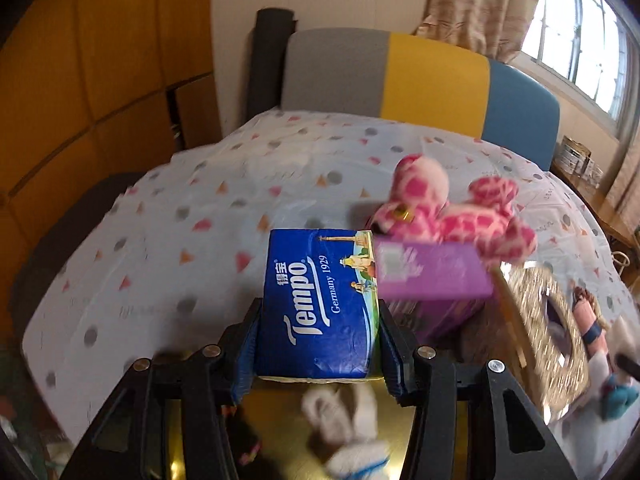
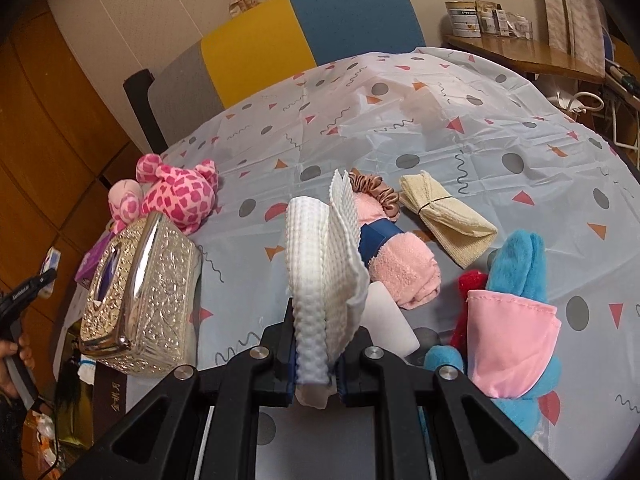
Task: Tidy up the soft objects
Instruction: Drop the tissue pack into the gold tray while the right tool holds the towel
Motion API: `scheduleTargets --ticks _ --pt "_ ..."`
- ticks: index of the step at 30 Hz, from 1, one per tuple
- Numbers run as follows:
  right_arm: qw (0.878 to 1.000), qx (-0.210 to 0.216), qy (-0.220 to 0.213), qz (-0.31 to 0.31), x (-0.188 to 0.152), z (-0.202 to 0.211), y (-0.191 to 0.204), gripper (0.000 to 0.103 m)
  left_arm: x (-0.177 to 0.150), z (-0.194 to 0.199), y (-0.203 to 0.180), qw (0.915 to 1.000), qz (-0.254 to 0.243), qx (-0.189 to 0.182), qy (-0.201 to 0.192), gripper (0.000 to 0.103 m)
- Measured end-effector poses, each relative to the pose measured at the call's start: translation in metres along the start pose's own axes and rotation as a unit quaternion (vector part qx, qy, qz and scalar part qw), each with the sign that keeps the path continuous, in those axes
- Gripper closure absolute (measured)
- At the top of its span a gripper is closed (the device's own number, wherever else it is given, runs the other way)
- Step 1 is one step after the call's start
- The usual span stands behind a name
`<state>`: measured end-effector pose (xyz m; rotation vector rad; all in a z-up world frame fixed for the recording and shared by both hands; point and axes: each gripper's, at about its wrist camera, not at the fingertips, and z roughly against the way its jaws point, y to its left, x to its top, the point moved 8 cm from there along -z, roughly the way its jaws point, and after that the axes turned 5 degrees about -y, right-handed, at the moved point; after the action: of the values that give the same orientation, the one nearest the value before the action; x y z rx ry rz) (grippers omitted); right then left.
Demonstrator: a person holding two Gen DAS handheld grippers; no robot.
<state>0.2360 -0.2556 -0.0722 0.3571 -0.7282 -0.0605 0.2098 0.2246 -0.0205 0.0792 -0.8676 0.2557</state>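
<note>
My left gripper (image 1: 318, 344) is shut on a blue Tempo tissue pack (image 1: 320, 300) and holds it above a gold box interior (image 1: 280, 432) where a white soft item (image 1: 348, 432) lies. A pink spotted plush (image 1: 452, 212) sits behind a purple tissue pack (image 1: 432, 276). My right gripper (image 2: 316, 360) is shut on a folded white waffle cloth (image 2: 324, 264) above the table. The pink plush also shows in the right wrist view (image 2: 176, 196), beside an ornate silver tissue box (image 2: 140, 296).
On the patterned tablecloth (image 2: 400, 128) lie a rolled pink towel (image 2: 404, 268), a brown scrunchie (image 2: 376, 192), a beige folded cloth (image 2: 444, 216) and a blue plush with pink fabric (image 2: 516, 320). A multicoloured chair back (image 2: 304, 36) stands behind the table.
</note>
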Motion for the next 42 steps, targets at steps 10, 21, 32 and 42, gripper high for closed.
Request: scheduleTargets --ticks 10,21,32,42 --pt "0.998 -0.029 0.029 0.043 -0.015 -0.013 0.006 0.090 -0.070 0.053 0.023 0.9992 -0.013 0.034 -0.019 0.051" --pt "0.994 -0.059 0.053 0.079 -0.028 -0.026 0.007 0.091 -0.122 0.085 0.033 0.9985 -0.009 0.050 -0.018 0.051" --pt "0.990 -0.092 0.071 0.077 -0.033 -0.039 0.001 0.091 -0.139 0.086 0.031 0.9990 -0.012 0.039 -0.015 0.051" --pt "0.990 -0.107 0.060 0.070 -0.016 -0.040 0.019 0.091 -0.141 0.085 0.030 0.9995 -0.009 0.026 -0.012 0.051"
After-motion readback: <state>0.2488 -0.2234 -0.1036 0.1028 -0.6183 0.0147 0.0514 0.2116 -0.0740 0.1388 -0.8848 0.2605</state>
